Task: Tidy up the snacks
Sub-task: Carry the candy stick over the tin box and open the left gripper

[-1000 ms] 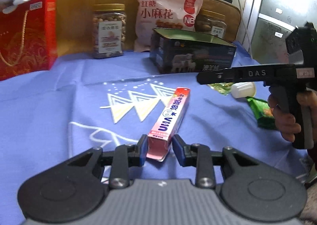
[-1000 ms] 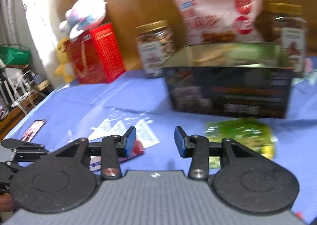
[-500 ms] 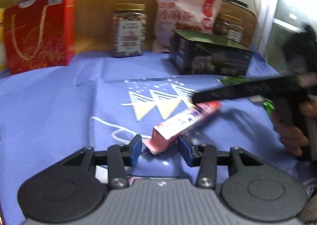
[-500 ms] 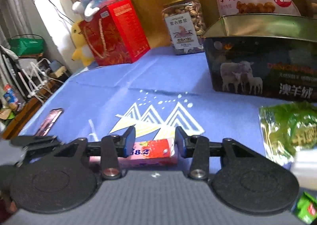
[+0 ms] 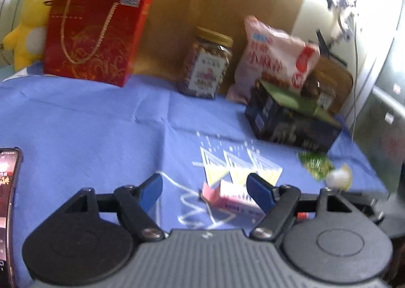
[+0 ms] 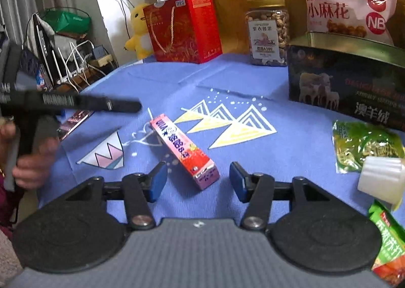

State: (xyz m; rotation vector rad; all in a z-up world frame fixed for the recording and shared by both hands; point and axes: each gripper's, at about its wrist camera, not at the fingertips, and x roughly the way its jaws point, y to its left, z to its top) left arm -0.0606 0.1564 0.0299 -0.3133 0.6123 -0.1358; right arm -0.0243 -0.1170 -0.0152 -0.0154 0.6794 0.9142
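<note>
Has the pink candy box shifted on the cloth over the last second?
Yes. The pink candy box lay right of the cloth's triangle print, pointing away; it now lies left of it, swung round.

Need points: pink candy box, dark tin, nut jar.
pink candy box point(image 6: 182, 149), right wrist view, printed top face.
dark tin point(image 6: 346, 91), right wrist view, front wall.
nut jar point(image 6: 267, 34), right wrist view, label.

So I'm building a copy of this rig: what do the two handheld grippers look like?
Both match: the left gripper and right gripper have blue finger pads on black linkage arms, round black discs, silver pivot screws and a ribbed grey body. Seen side-on, the left one is a black pistol-grip bar with white lettering.
</note>
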